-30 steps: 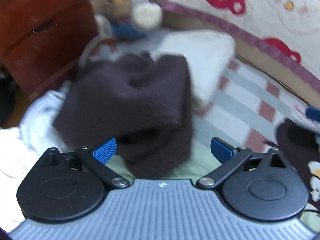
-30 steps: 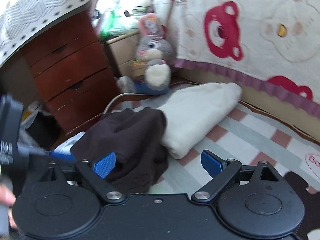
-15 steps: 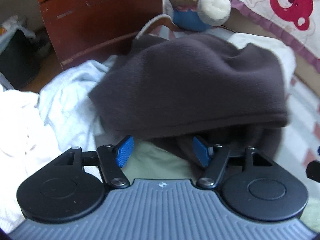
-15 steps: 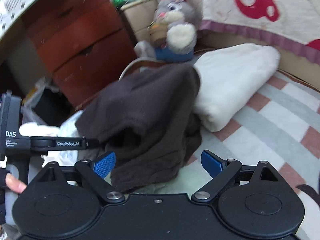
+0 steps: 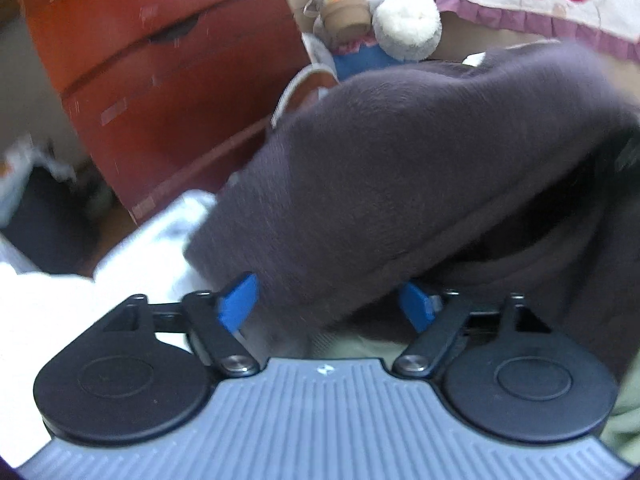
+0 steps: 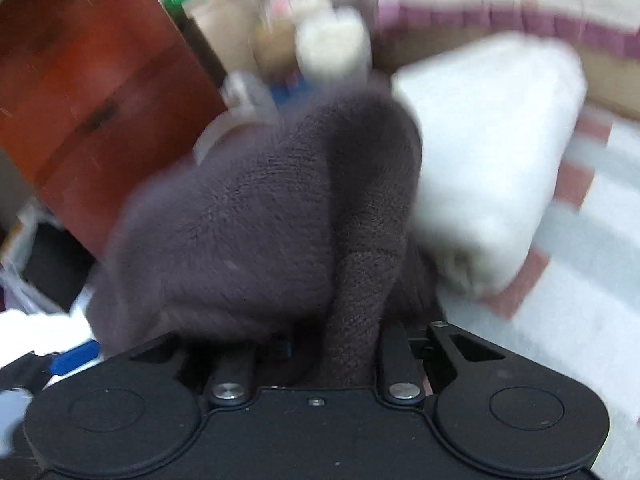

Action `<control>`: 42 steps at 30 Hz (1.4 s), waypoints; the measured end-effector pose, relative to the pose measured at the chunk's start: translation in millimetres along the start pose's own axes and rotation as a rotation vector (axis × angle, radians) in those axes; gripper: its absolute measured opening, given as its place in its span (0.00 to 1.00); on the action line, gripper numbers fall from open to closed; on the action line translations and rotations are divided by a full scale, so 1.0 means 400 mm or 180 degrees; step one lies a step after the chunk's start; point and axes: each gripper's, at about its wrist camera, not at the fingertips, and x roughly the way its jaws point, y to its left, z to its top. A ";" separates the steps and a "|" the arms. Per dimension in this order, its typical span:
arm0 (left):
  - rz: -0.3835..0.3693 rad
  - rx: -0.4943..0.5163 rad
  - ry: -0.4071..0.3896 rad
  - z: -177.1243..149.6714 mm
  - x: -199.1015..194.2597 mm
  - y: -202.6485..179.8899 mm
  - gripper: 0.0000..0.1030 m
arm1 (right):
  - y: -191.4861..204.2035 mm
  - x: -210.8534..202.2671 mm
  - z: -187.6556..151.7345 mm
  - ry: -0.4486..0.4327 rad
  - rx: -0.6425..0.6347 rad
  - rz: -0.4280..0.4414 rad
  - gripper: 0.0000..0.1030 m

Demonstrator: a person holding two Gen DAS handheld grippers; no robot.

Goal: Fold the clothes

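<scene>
A dark grey-brown fleece garment (image 5: 400,184) lies heaped on the bed and fills both wrist views. My left gripper (image 5: 328,306) is pushed up to its near hem. Its jaws are opening, and the hem hangs between the blue pads (image 5: 240,304) without being pinched. My right gripper (image 6: 332,344) sits at the garment's (image 6: 248,216) right side. Its jaws are closing on a rolled fold (image 6: 360,280) of the fleece, which covers the pads. This view is motion-blurred.
A red-brown drawer chest (image 5: 160,80) stands at the left, with a plush rabbit (image 5: 384,16) behind the pile. A folded white blanket (image 6: 492,160) lies to the right on the striped bed cover (image 6: 580,288). White clothes (image 5: 60,308) and a pale green garment (image 5: 360,344) lie nearby.
Both grippers have dropped and closed in on the dark garment. The right jaws went from wide apart to drawn in around a fold. The left jaws narrowed, then spread again.
</scene>
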 end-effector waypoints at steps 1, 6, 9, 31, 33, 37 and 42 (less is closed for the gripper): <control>0.0050 0.0091 -0.0079 0.004 -0.001 -0.007 0.83 | 0.005 -0.039 0.008 -0.0179 -0.0047 -0.0022 0.22; 0.0074 0.0339 -0.0359 0.024 -0.003 -0.065 0.94 | 0.011 -0.237 0.074 -0.0851 -0.0427 -0.0409 0.20; 0.0170 0.0352 -0.0342 0.049 0.014 -0.104 0.94 | 0.005 -0.327 0.093 -0.1100 -0.0551 -0.0601 0.19; -0.0335 -0.0165 -0.1315 0.226 -0.348 -0.123 0.15 | -0.103 -0.797 0.008 -0.1493 -0.0142 -0.1215 0.19; -0.0504 -0.0203 -0.1378 0.245 -0.387 -0.124 0.15 | -0.123 -0.854 -0.016 -0.1499 0.0003 -0.1196 0.19; -0.0888 -0.0138 -0.1472 0.256 -0.480 -0.145 0.14 | -0.139 -0.973 -0.068 -0.1554 0.0175 -0.1209 0.19; -0.1612 -0.0327 -0.1429 0.258 -0.530 -0.130 0.14 | -0.103 -1.122 -0.099 -0.1644 0.0353 -0.1433 0.19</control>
